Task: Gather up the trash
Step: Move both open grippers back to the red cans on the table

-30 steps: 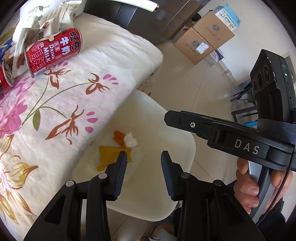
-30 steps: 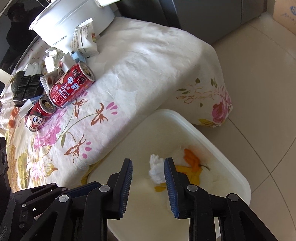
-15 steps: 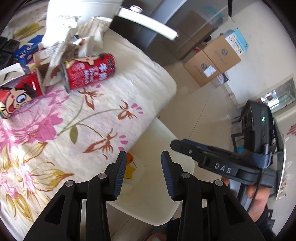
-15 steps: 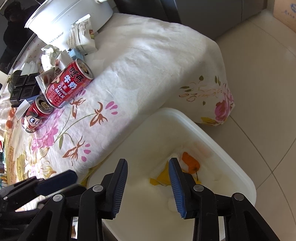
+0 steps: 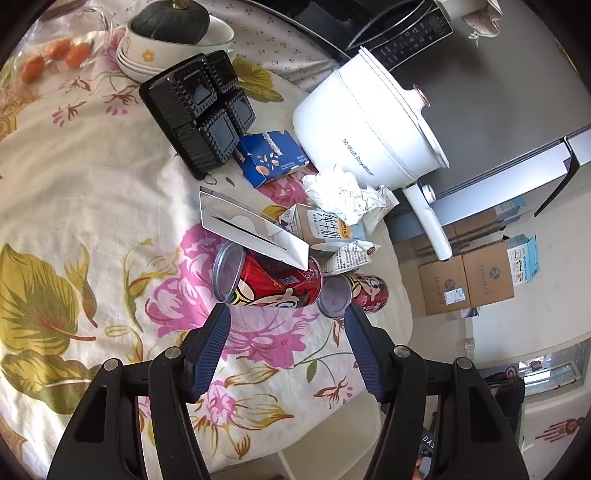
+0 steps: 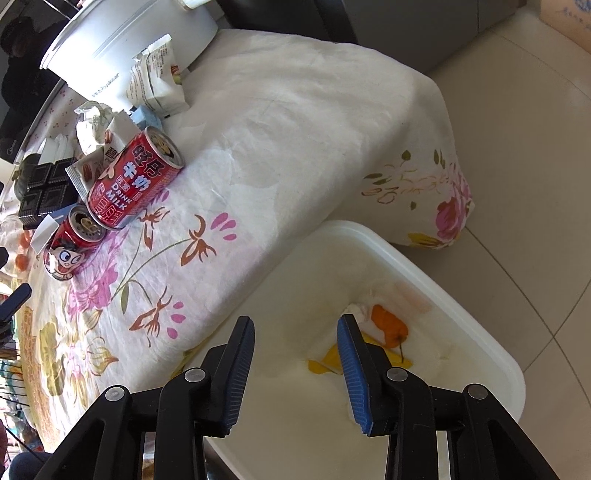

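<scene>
Left claw (image 5: 284, 319) spread, jaws just widened, nothing between them, poised just short of red can (image 5: 267, 282) lying on table (image 5: 74, 192). Right claw (image 6: 295, 332) parted and empty over white bin (image 6: 480, 354). Recommended: straddle can body squarely, avoiding white card (image 5: 251, 229) resting on it

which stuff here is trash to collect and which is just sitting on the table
Job:
- red milk cans
- crumpled paper
- milk carton
- white bin

Lying about:
- white cooking pot
- pumpkin in a bowl
- oranges
</scene>
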`<state>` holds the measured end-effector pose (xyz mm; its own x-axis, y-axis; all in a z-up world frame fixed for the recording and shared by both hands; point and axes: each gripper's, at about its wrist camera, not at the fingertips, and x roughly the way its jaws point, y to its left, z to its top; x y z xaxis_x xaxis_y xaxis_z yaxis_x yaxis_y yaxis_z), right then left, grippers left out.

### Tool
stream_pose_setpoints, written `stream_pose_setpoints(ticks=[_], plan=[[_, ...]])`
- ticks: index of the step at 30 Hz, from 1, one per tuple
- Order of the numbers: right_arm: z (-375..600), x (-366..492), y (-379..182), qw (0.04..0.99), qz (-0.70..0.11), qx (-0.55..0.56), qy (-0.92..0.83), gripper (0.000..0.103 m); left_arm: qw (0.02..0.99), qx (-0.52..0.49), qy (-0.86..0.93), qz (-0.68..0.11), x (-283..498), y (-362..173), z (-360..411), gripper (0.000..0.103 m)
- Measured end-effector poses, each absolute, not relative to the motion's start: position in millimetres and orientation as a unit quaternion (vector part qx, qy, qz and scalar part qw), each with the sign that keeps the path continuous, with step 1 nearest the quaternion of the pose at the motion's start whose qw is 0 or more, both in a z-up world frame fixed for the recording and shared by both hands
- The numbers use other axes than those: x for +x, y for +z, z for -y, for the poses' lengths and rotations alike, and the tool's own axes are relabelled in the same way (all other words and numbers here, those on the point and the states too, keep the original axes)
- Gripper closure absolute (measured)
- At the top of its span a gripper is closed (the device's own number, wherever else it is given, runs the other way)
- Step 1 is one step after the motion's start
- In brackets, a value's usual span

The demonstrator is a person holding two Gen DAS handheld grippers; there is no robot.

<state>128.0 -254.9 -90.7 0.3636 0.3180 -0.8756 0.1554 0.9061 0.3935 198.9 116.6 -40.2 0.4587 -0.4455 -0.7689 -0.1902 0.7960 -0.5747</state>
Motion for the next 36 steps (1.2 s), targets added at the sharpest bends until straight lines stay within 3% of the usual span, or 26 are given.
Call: stream_pose_setpoints(ticks=[12, 19, 26, 33, 34, 36], plan=[[218.7, 154.1, -88.1, 0.796, -0.558, 0.225, 0.072, 0.058, 0.825, -0.182, -0.062, -0.532, 219.2, -47.6, -79.3, 0.032], [213.9, 161.5, -95.1, 0.79, -0.566, 0.225, 0.073, 0.058, 0.873, 0.092, -0.087, -0.47, 201.9, -29.5, -9.6, 0.032], [219.3, 165.0, -97.8, 0.783, -0.565, 0.248, 0.073, 0.058, 0.85, 0.235, -0.066, -0.466, 206.5, -55.4, 23.3, 0.032], [215.2, 174.6, -95.2, 0.776, -0.559, 0.28, 0.087, 0.058, 0.83, 0.244, -0.084, -0.495, 215.2, -76.5, 24.4, 0.033], [214.4, 176.3, -94.8, 0.774, -0.558, 0.285, 0.089, 0.058, 0.828, 0.245, -0.083, -0.498, 215.7, -78.4, 24.8, 0.036], [212.6, 180.9, -94.7, 0.769, -0.554, 0.304, 0.097, 0.057, 0.824, 0.222, -0.095, -0.513, 217.0, -80.1, 23.7, 0.054]])
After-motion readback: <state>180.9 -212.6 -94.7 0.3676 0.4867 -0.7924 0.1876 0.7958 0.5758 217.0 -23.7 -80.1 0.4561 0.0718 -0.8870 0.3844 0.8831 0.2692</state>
